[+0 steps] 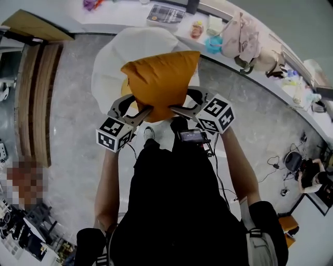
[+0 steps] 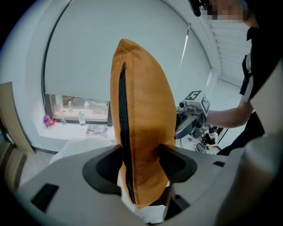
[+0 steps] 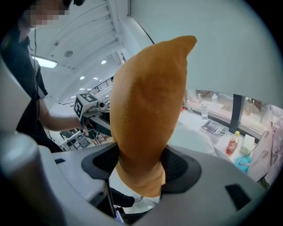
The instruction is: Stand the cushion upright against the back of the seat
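Note:
An orange cushion (image 1: pixel 160 82) hangs in the air over a white round seat (image 1: pixel 115 57). My left gripper (image 1: pixel 141 111) is shut on its lower left corner, my right gripper (image 1: pixel 176 110) on its lower right corner. In the left gripper view the cushion (image 2: pixel 143 128) stands on edge between the jaws, its black zip facing me. The right gripper view has the cushion (image 3: pixel 148 110) pinched between the jaws, its top corner pointing up. The seat's back is hidden behind the cushion in the head view.
A long white counter (image 1: pixel 237 65) curves behind the seat with a magazine (image 1: pixel 165 13), bottles and a beige bag (image 1: pixel 240 36). Wooden panels (image 1: pixel 32 93) stand at the left. Another person (image 1: pixel 312 176) sits at the far right. The floor is grey.

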Tool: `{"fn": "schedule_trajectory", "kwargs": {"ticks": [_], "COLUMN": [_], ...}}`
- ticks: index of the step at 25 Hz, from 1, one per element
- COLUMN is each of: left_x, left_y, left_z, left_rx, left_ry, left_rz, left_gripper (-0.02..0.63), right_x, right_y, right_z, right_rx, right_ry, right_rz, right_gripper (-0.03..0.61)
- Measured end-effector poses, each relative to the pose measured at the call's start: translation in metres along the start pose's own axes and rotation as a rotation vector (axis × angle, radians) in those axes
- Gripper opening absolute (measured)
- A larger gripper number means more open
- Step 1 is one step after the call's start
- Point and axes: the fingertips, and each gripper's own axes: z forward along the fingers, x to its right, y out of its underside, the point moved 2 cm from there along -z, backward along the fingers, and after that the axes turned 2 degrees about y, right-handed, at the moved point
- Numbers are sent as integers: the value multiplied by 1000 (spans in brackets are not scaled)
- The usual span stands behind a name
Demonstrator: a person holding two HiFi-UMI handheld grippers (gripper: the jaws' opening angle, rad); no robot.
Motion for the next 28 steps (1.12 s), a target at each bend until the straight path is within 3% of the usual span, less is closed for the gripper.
{"fn": "schedule_trajectory", "kwargs": {"ticks": [7, 15, 21, 28], "left_x": [-20, -50, -77, -112], "left_y": [4, 41, 78, 138], "left_z": [43, 91, 121, 168], "left_rx": [-35, -96, -120, -184], "left_ry": [-54, -76, -83, -105], "left_rz": [-63, -107, -44, -47], "left_gripper": [276, 276, 276, 276], "right_x": [51, 95, 122, 157], "right_y": [10, 51, 88, 141], "right_z": [13, 51, 89, 139], "right_rx": [-35, -107, -165, -218], "right_ry": [-60, -99, -104, -81], "right_rz": [-12, 41, 36, 0], "right_gripper": [313, 311, 311, 308]}}
